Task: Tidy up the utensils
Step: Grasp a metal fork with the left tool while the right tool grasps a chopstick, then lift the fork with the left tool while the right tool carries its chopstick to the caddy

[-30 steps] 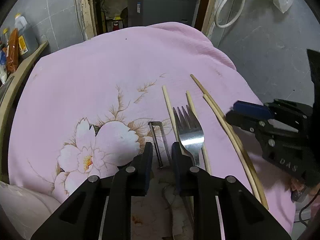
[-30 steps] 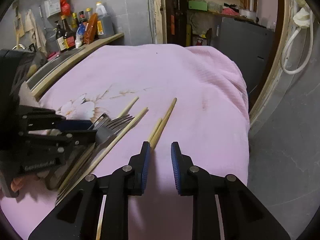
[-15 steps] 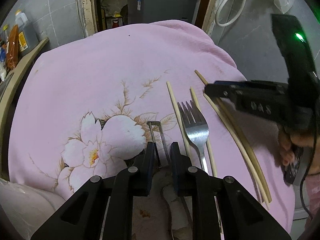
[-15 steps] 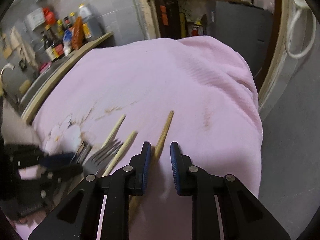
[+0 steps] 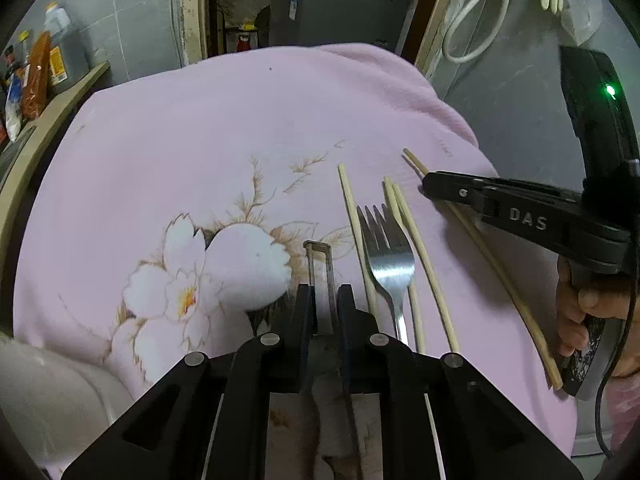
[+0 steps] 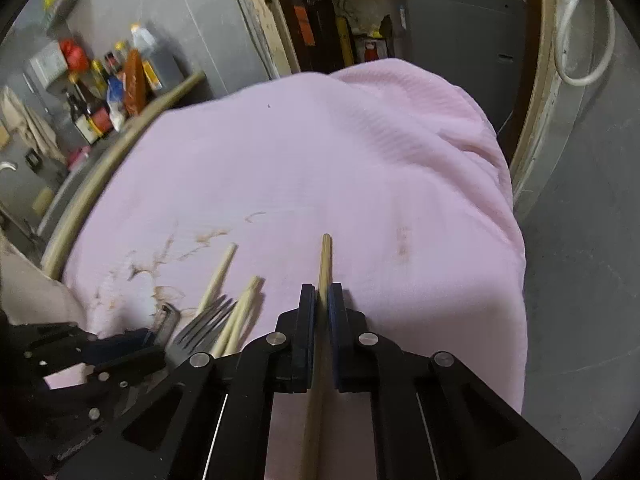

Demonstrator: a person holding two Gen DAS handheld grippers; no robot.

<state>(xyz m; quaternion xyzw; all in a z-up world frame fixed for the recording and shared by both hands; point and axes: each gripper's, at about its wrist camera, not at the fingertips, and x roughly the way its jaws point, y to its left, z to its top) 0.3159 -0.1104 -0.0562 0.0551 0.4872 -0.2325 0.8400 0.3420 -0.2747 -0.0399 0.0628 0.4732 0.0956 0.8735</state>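
Observation:
On the pink flowered cloth (image 5: 240, 128) lie a steel fork (image 5: 386, 256), several pale chopsticks (image 5: 352, 216) and a darker chopstick (image 5: 500, 276) further right. My right gripper (image 6: 322, 292) is shut on the darker chopstick (image 6: 325, 256), whose tip sticks out past the pads. The left wrist view shows that gripper (image 5: 426, 188) from the side, low over the stick. My left gripper (image 5: 323, 292) is closing on a metal peeler (image 5: 319, 264), whose head pokes out between the fingers. The fork (image 6: 204, 324) and the peeler (image 6: 166, 318) lie left of the right gripper.
Sauce bottles (image 6: 120, 80) stand on a wooden ledge at the far left. The cloth drops off at the right toward grey floor (image 6: 580, 280). A person's hand (image 5: 580, 312) holds the right gripper's handle. A grey cabinet (image 5: 332, 12) stands behind.
The right gripper swung left over the darker chopstick and its jaws shut on it. The left jaws narrowed slightly around the peeler. The left hand stayed put.

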